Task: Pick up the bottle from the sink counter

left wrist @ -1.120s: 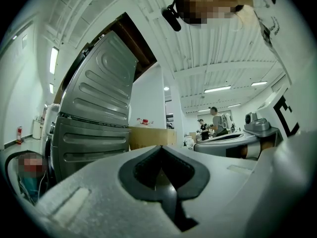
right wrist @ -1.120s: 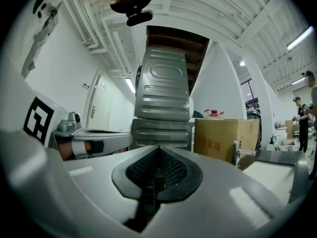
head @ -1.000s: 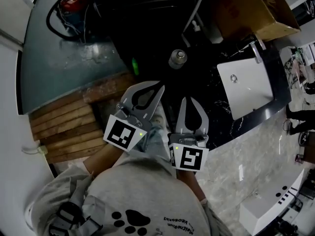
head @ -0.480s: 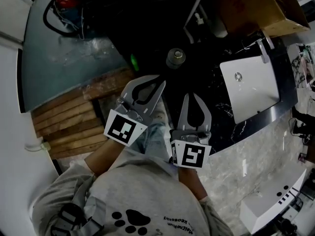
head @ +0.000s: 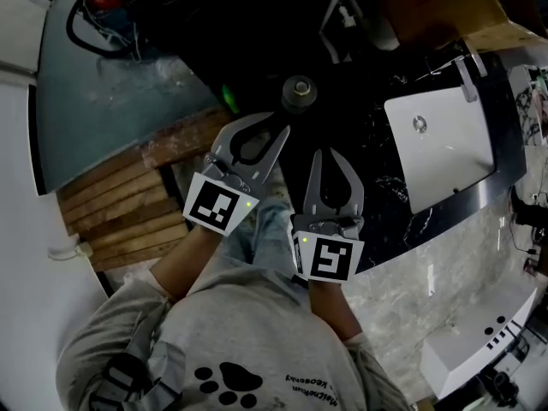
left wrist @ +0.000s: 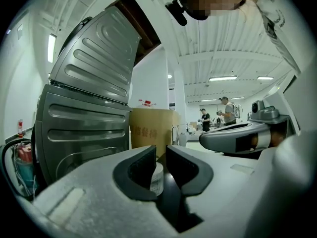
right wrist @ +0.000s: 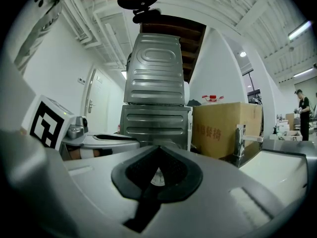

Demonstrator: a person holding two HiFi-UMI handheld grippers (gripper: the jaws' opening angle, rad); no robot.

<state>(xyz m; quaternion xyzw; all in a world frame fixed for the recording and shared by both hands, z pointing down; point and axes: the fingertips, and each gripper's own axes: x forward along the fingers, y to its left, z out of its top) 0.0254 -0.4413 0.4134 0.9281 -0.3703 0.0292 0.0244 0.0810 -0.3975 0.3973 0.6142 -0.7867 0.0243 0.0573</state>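
The bottle point(head: 300, 92), small with a dark round cap and a pale label, stands upright on the black sink counter point(head: 385, 195). My left gripper point(head: 278, 128) is just short of it, and its jaws have just been opening to a narrow gap with nothing between them. In the left gripper view the bottle point(left wrist: 156, 178) shows through that gap, beyond the left gripper point(left wrist: 161, 152). My right gripper point(head: 330, 155) hangs lower and to the right, shut and empty. In the right gripper view, the bottle's label point(right wrist: 157, 177) peeks through the loop of the right gripper point(right wrist: 158, 150).
A white sink basin point(head: 445, 144) with a faucet point(head: 467, 75) is set in the counter's right part. A cardboard box point(head: 445, 7) stands behind it. A steel machine point(left wrist: 84, 118) rises to the left. A wooden pallet point(head: 120, 212) lies on the floor. People stand far off.
Both grippers have moved forward toward the bottle, the left one closing most of the distance. The left jaws have parted slightly. The bottle has not moved.
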